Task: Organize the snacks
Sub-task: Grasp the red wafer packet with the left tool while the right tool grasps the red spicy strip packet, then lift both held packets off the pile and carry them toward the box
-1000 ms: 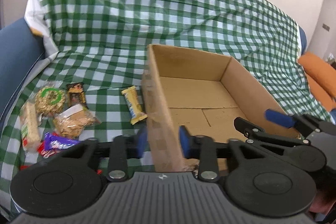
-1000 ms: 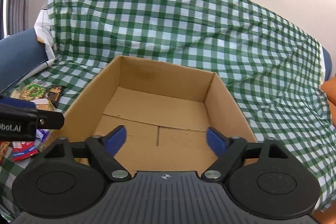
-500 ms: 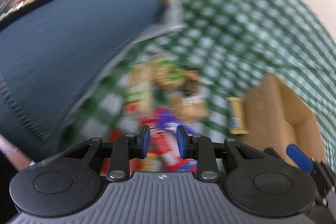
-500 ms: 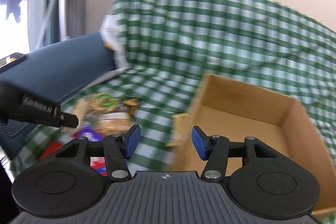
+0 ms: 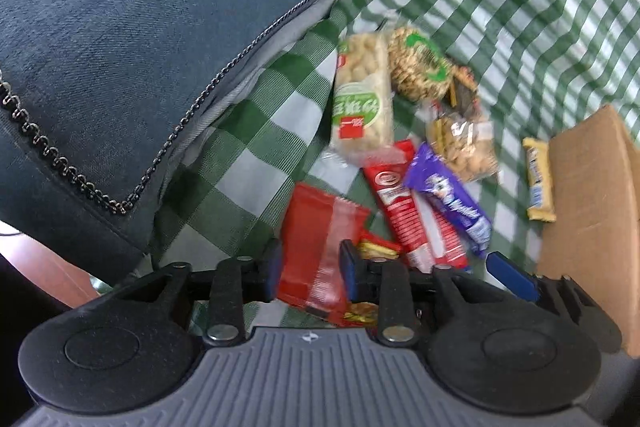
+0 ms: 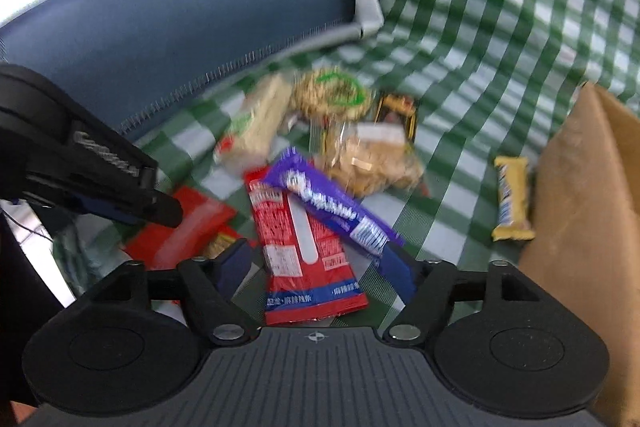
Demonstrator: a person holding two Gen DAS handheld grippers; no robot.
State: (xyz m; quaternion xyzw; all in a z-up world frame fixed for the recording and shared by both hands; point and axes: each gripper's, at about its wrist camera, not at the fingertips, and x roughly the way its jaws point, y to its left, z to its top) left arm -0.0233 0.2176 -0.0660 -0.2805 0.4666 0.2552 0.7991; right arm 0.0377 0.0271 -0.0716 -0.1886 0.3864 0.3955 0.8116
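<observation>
Now my left gripper (image 5: 310,269) hangs over the flat red foil packet (image 5: 316,247), jaws opening, blue pads either side of it; I cannot tell whether they touch it, since the frame is smeared. My right gripper (image 6: 316,267) is also opening, spread wide about the long red wrapper with a white stripe (image 6: 304,243), pads clear of it.

Only the left view shows the pale rice-cracker pack with a green label (image 5: 362,103) sharply, its long axis running away from me. Only the right view shows the left tool from outside, and a bright window top left.

That red wrapper points lengthwise away from the camera; the purple chocolate bar (image 6: 332,207) lies slantwise across its far end. A yellow bar (image 6: 512,197) lies lengthwise beside the brown cardboard box (image 6: 580,207), all on green checked cloth (image 6: 500,27).
</observation>
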